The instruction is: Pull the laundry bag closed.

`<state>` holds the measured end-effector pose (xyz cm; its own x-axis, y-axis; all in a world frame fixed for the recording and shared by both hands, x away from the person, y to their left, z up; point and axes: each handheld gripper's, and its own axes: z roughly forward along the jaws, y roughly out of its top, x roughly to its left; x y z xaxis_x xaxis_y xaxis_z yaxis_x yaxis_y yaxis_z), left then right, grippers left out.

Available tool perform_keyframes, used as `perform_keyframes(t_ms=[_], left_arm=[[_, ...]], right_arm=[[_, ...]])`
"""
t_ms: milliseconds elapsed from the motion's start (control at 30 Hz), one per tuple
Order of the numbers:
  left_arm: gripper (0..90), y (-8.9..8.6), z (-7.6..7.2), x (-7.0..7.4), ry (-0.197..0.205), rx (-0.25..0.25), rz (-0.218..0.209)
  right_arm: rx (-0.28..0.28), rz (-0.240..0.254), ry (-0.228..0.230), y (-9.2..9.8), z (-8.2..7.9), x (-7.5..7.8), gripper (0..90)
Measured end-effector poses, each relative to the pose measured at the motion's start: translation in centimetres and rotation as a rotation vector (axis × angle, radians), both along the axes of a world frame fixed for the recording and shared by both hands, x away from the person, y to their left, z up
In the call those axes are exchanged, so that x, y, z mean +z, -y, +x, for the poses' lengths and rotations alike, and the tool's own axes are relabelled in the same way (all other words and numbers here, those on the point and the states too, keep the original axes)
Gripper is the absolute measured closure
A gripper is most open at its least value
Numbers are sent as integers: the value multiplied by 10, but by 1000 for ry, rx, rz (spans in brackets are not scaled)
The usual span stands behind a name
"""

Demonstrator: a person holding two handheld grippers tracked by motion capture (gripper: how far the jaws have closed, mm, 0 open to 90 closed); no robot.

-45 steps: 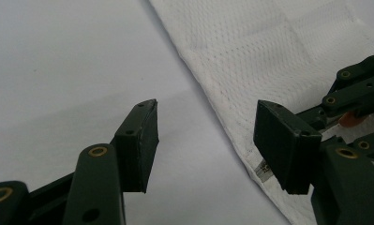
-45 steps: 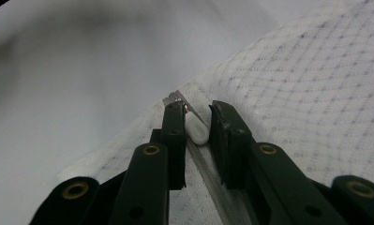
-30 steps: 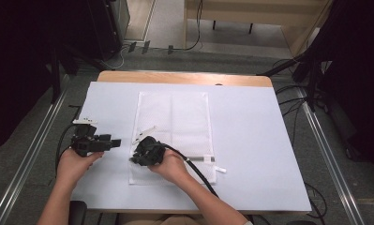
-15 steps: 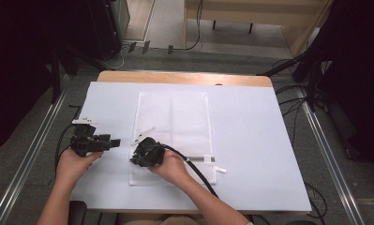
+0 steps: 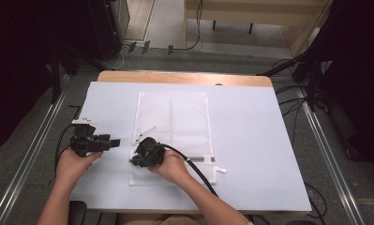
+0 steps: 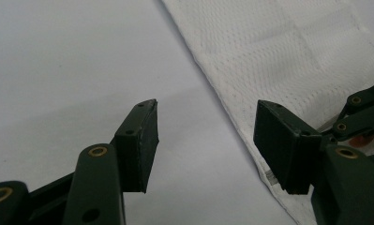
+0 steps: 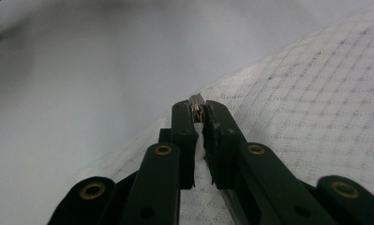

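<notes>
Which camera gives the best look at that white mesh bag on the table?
The high view: the whole white mesh bag lies flat on the pale table cover. The left gripper view catches one edge and its weave. The right gripper view shows the mesh close up, its edge pinched in the jaws.

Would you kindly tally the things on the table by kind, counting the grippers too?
White mesh bag: 1
White table cover: 1
Black grippers: 2, the left gripper open beside the bag, the right gripper shut on the bag's edge
Total: 4
</notes>
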<state>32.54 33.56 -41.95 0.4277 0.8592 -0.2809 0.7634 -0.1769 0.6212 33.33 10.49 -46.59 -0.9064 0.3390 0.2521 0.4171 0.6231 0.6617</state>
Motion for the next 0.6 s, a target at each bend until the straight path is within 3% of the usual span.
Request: perform_keyframes(t_ms=[33,100,267,400,533,600], left_arm=[[407,0,0,0,-1,1,0],[407,0,0,0,-2,-2,3],[407,-1,-1,0,-1,1,5],[408,-1,-1,1,0,-4,5],[429,0,-3,1,3,-29,-8],[436,0,-4,1,5,-46,-10]], right_arm=[[-10,5,-19,0,0,0,850],[-7,11,-5,-1,-2,-1,869],[-6,-14,99,-5,-13,0,869],[-27,10,53,-4,-10,-2,853],[0,-11,95,-4,-10,0,881],[-6,0,80,-1,-7,3,881]])
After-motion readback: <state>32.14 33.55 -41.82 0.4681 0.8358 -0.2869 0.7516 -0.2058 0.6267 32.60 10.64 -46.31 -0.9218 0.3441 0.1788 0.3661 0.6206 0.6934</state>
